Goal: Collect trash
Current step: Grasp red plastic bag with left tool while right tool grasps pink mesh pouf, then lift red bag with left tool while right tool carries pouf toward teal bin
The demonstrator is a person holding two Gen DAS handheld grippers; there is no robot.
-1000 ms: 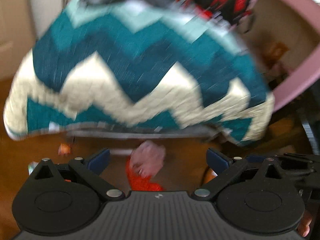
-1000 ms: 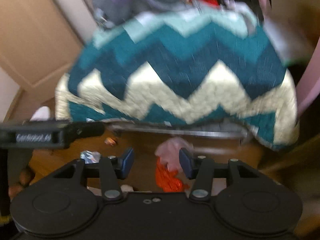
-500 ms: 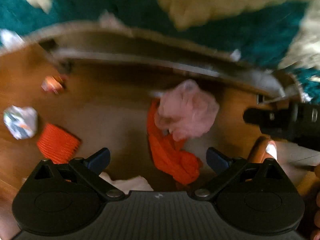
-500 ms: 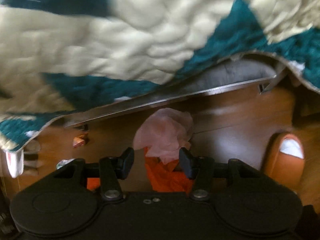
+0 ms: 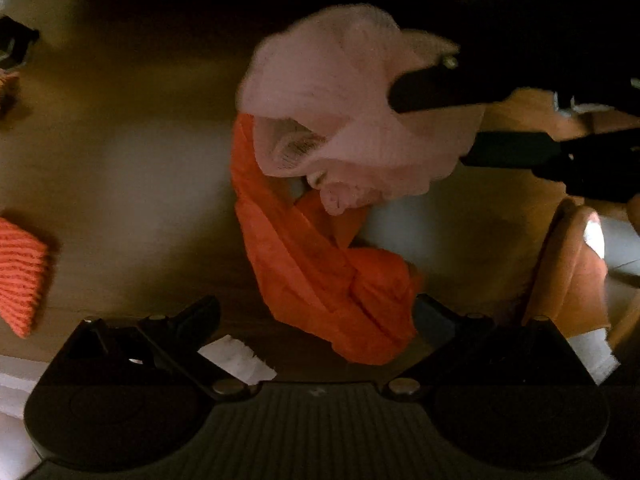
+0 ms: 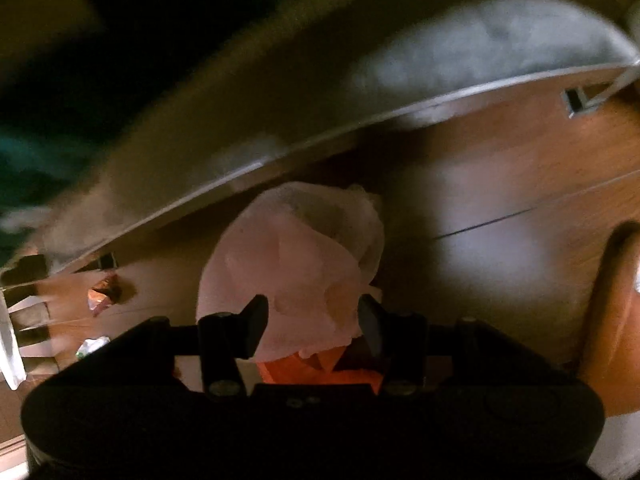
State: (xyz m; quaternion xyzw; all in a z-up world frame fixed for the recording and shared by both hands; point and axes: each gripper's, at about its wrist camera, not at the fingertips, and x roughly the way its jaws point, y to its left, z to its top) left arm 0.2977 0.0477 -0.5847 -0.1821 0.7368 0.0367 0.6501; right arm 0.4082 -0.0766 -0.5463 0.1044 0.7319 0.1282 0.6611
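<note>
Trash lies scattered on the wooden floor (image 5: 120, 168) under the edge of a bed. At far left in the left wrist view sits a ribbed orange piece (image 5: 20, 272), flat and corrugated, well apart from the main heap. Near the left tool (image 5: 316, 316), whose fingers are spread wide and hold nothing, a white scrap (image 5: 236, 360) lies just beside its left finger. In the middle an orange crumpled wad (image 5: 320, 280), soft and creased like thin tissue or plastic, runs under a pale pink crumpled wad (image 5: 352, 112), which looks light, puffy and finely crinkled.

The right tool (image 6: 312, 320) reaches in from the right with its fingers (image 5: 440, 92) either side of the pink wad; they appear parted and close to it, not yet pinching. To grab well, I would centre the wad deep between the fingers and close gently but fully, since such airy material will squash and may slip. The orange wad touches it and may drag along, so lift slowly.

In the right wrist view, a small shiny wrapper (image 6: 104, 292) lies further left, and an orange slipper (image 6: 612, 300) is at right.
</note>
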